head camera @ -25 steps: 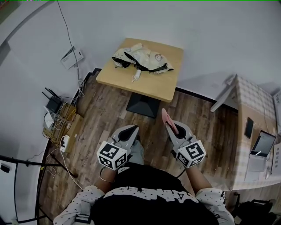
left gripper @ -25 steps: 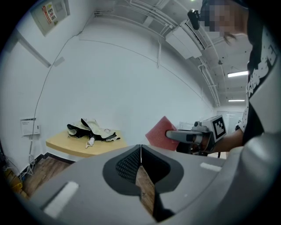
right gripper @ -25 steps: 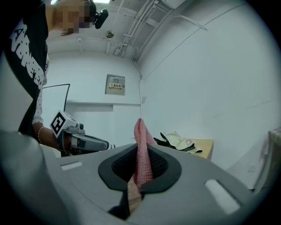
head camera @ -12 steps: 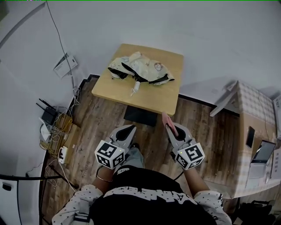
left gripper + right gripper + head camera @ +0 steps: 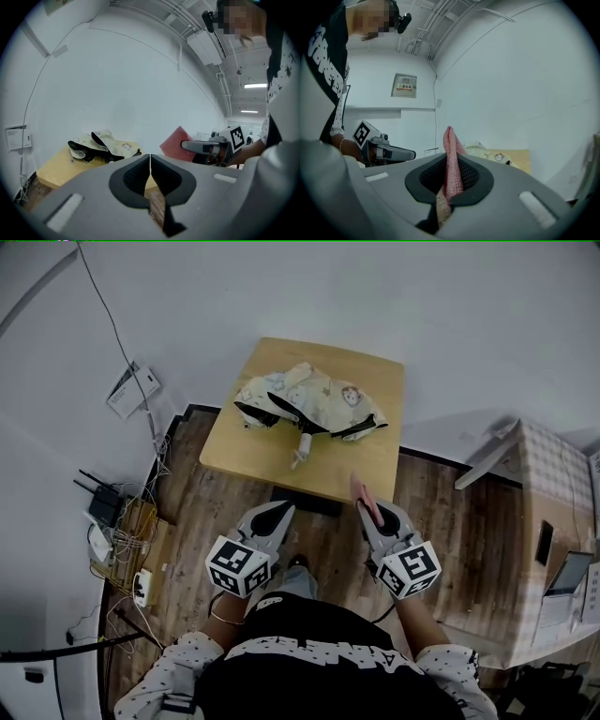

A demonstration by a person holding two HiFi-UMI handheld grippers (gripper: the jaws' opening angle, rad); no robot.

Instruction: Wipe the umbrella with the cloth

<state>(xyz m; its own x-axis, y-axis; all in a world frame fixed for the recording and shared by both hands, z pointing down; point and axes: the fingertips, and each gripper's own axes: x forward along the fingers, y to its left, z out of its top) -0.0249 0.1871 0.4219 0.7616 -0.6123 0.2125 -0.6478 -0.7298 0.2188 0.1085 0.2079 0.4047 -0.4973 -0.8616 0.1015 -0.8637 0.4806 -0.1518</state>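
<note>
Down at the left, the left gripper [image 5: 279, 509] is pointing toward the desk [image 5: 246, 448], its fingers [image 5: 131, 176] pressed together on nothing, probably free for steadying. Mid-desk, the folded cream umbrella [image 5: 314, 404] is lying well apart from both grippers. At the right, the right gripper [image 5: 364, 512] is pinching a pink cloth [image 5: 361, 491] upright, ready for wiping. No container is sitting on the desk.

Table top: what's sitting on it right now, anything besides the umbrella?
Only the folded umbrella lies on the table. Whatever its fabric covers is hidden. The pink cloth is not lying there; the right gripper holds it.
</note>
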